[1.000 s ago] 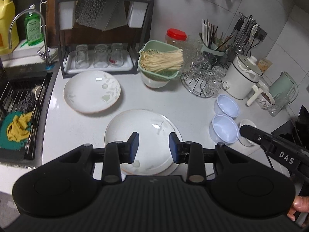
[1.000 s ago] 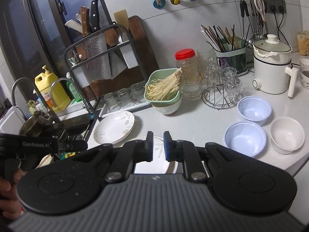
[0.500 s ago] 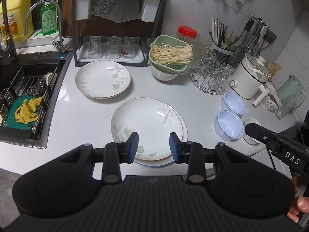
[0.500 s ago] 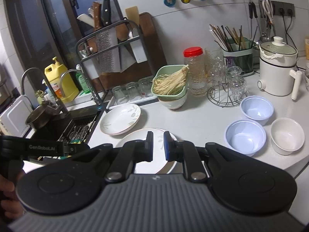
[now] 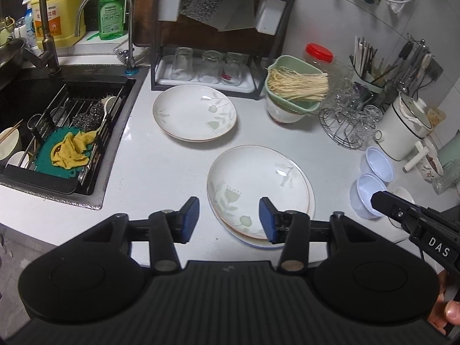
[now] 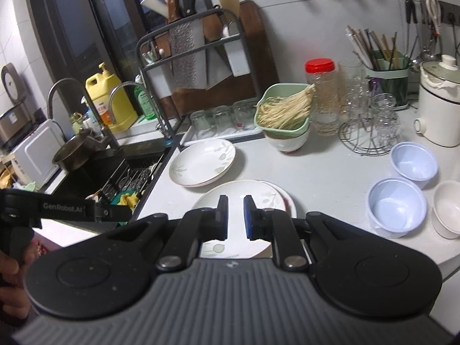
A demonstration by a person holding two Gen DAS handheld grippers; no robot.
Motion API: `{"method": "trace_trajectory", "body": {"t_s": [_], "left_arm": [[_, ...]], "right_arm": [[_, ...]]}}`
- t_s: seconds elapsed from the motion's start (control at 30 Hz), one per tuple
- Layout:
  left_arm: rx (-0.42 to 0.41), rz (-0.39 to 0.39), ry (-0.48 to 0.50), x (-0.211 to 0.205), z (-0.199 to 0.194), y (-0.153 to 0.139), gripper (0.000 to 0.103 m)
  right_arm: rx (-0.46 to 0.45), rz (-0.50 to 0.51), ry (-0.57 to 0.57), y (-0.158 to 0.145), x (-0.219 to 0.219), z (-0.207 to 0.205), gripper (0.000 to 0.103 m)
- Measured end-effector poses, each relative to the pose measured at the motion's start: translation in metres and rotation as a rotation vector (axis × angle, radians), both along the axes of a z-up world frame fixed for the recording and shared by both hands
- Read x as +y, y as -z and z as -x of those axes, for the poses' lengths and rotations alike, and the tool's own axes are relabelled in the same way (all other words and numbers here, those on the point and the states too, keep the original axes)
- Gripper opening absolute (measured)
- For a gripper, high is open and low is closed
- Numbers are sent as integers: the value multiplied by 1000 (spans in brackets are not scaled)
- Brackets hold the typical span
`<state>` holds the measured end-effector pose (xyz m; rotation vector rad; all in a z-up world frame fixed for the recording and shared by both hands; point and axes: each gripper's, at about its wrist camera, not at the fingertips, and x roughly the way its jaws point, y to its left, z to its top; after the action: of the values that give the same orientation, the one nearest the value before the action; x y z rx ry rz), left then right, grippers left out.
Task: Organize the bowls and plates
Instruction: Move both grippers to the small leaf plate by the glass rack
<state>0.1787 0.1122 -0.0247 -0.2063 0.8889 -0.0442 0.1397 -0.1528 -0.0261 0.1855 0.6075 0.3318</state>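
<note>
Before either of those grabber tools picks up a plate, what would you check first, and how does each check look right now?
1. Left gripper open and empty: ok.
2. Right gripper opened wide enough for a plate rim: not ok, the gap is narrow.
3. Near stack of plates sitting flat: ok, though the top plate is offset from the one beneath.
4. Far plate free of neighbours: ok.
5. Blue bowls and white bowl upright, separate: ok.
6. Plates clean and dry: cannot tell.
</note>
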Motion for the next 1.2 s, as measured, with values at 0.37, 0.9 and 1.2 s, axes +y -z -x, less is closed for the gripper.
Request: {"method": "trace_trajectory", "body": {"t_s": [0.37,0.9,1.2], "left_arm": [[17,-13,-6,21,-55,6,86],[11,-3,43,62,-153,19,86],[40,17,48,92,-196,41,86]], "right_arm": [[-1,39,33,-5,15,-42,88],[53,11,76,6,46,-125,87],[82,-3,89,24,69,-171,87]]}}
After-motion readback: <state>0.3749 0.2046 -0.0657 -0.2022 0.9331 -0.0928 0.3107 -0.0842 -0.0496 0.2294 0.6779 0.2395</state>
